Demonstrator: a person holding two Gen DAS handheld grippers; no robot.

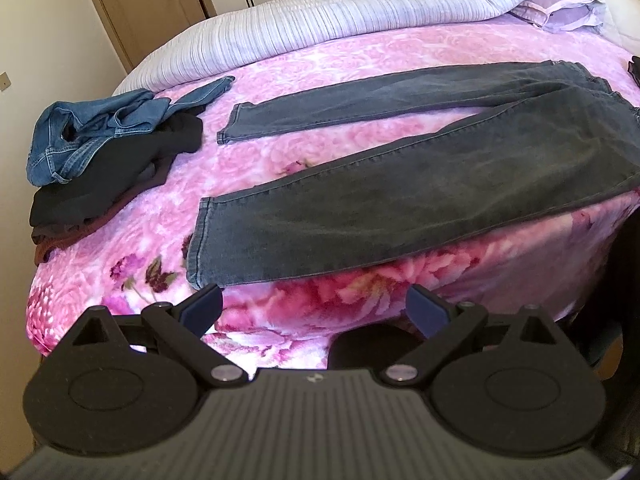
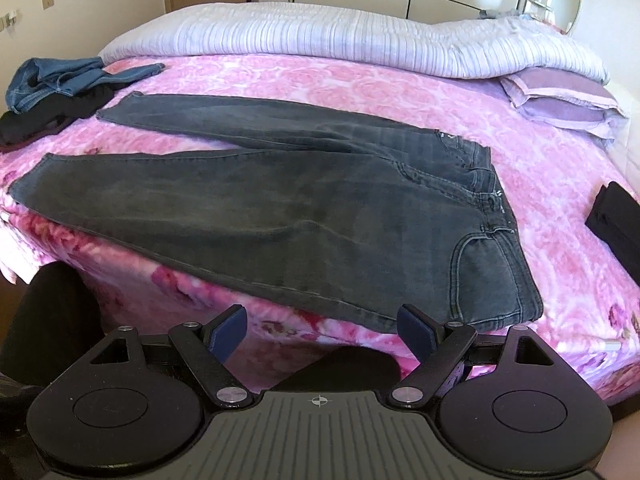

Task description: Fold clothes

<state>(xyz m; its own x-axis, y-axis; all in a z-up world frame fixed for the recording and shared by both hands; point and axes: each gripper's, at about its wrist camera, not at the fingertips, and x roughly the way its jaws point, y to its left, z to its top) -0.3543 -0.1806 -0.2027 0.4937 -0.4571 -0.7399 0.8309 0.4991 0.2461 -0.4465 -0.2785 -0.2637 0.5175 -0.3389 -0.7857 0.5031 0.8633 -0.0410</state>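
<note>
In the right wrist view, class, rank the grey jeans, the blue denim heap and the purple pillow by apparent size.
1. grey jeans, by far the largest.
2 and 3. purple pillow and blue denim heap look roughly alike; both sit far off near the fisheye edges, so I won't rank them.

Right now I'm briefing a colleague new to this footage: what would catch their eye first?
The dark grey jeans lie spread flat across the pink floral blanket, legs apart, waistband to the right. At the bed's far left is a heap of unfolded clothes, blue denim on top of black garments. Both grippers, left and right, hover open near the bed's near edge.
</note>
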